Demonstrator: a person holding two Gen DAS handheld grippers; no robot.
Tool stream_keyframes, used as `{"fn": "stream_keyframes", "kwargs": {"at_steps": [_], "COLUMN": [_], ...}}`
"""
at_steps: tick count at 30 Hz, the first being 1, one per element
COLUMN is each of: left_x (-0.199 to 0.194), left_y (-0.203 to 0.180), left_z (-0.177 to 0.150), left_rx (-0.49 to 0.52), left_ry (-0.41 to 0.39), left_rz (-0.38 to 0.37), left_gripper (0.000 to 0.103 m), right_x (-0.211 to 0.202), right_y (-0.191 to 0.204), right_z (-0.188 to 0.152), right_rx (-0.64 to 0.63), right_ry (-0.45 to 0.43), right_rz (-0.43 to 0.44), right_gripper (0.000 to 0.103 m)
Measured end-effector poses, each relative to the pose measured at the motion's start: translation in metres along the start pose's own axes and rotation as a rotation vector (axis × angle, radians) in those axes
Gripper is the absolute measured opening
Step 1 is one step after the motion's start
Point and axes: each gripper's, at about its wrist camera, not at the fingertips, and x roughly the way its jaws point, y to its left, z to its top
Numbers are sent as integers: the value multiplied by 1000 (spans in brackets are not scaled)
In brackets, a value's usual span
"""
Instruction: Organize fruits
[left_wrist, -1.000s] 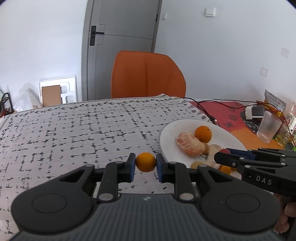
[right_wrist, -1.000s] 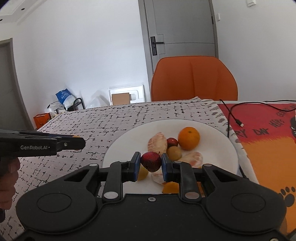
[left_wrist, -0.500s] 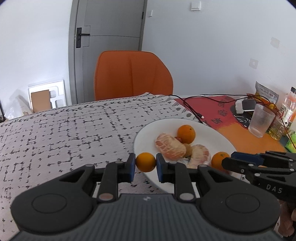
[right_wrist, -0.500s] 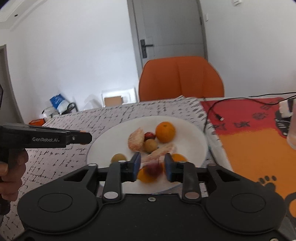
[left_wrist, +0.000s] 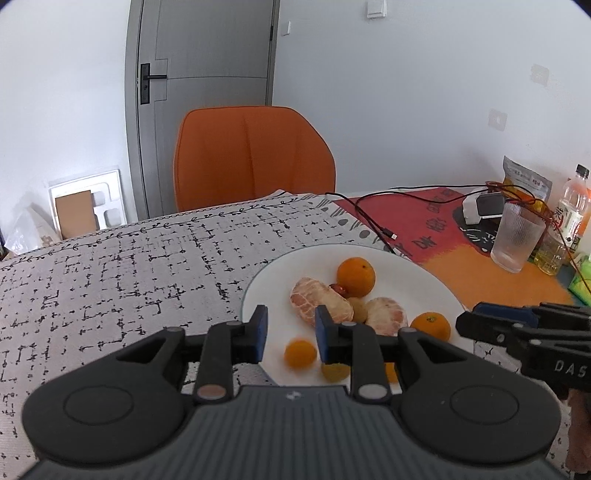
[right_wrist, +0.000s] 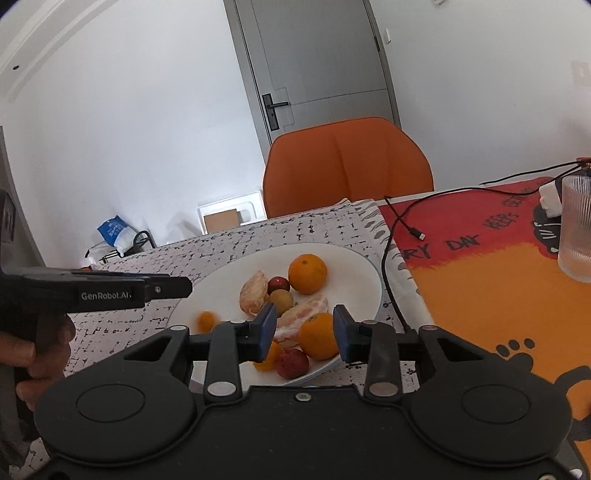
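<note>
A white plate (left_wrist: 424, 275) (right_wrist: 354, 258) holds several fruits: a whole orange (left_wrist: 355, 277) (right_wrist: 307, 274), peeled segments (left_wrist: 319, 305) (right_wrist: 254, 293), a second orange (left_wrist: 430, 325) (right_wrist: 318, 340) and a red fruit (right_wrist: 292, 363). My left gripper (left_wrist: 289, 334) is open above the plate's near edge, with a small orange kumquat (left_wrist: 300, 354) (right_wrist: 207, 320) below its jaws on the plate. My right gripper (right_wrist: 304, 338) is open and empty over the plate's near side; in the left wrist view (left_wrist: 480, 325) it shows at the right.
A patterned grey cloth (left_wrist: 129, 266) covers the table, with a red-orange mat (right_wrist: 498, 266) to the right. A ribbed glass (left_wrist: 517, 240) (right_wrist: 576, 236), bottles (left_wrist: 570, 206) and black cables (right_wrist: 399, 221) are at right. An orange chair (left_wrist: 251, 158) stands behind.
My left gripper moved over the plate, opened and let the kumquat drop onto it. My right gripper let go of the red fruit, which now lies on the plate, and opened wider.
</note>
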Motion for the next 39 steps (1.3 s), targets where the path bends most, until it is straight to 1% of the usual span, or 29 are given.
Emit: {"fn": "stream_keyframes", "kwargs": {"at_steps": [4, 9, 11, 12, 13, 14, 15, 17, 19, 20, 23, 24, 28, 31, 32, 33, 36, 38, 39], "left_x": [-5, -11, -16, -19, -22, -25, -27, -34, -39, -43, -54, -58, -71, -82, -86, -90, -101, -110, -114], "left_y": [3, 10, 13, 15, 17, 19, 20, 24, 26, 27, 30, 31, 37, 41, 43, 44, 49, 52, 53], "left_z": [-1, -6, -7, -8, -8, -9, -9, -10, -10, -10, -10, -10, -10, -12, -12, -13, -15, -17, -18], "left_rx": [1, -7, -15, -18, -22, -26, -31, -41, -44, -45, -49, -50, -76, -85, -88, -91, -101, -103, -105], "left_ry": [4, 28, 28, 23, 19, 18, 18, 17, 17, 15, 1, -4, -8, -19, -24, -28, -34, -46, -54], "left_rz": [19, 42, 59, 64, 72, 80, 87, 98, 109, 115, 142, 150, 169, 191, 194, 196, 197, 200, 201], "left_gripper": [27, 37, 43, 45, 50, 54, 55, 62, 65, 71, 81, 82, 89, 92, 93, 93, 94, 99, 100], "right_x": [2, 7, 6, 5, 4, 3, 2, -1, -3, -5, -10, -11, -18, -25, -27, -28, -33, -35, -36], "right_y": [1, 5, 7, 8, 9, 9, 10, 13, 16, 18, 24, 25, 33, 41, 43, 45, 52, 56, 58], "right_z": [-3, -7, -7, -7, -7, -7, -7, -6, -5, -4, -2, -1, 1, 3, 4, 5, 7, 8, 9], "right_rx": [8, 19, 21, 22, 24, 26, 28, 27, 26, 24, 19, 17, 7, -3, -4, -6, -8, -2, 0], "right_ry": [5, 15, 15, 14, 13, 11, 10, 7, 3, -1, -14, -18, -31, -43, -46, -49, -52, -49, -47], "right_rz": [8, 20, 28, 30, 32, 33, 35, 39, 44, 46, 51, 53, 59, 64, 65, 67, 73, 80, 81], "right_gripper": [35, 35, 36, 39, 41, 46, 49, 51, 55, 59, 68, 72, 78, 90, 97, 100, 103, 103, 103]}}
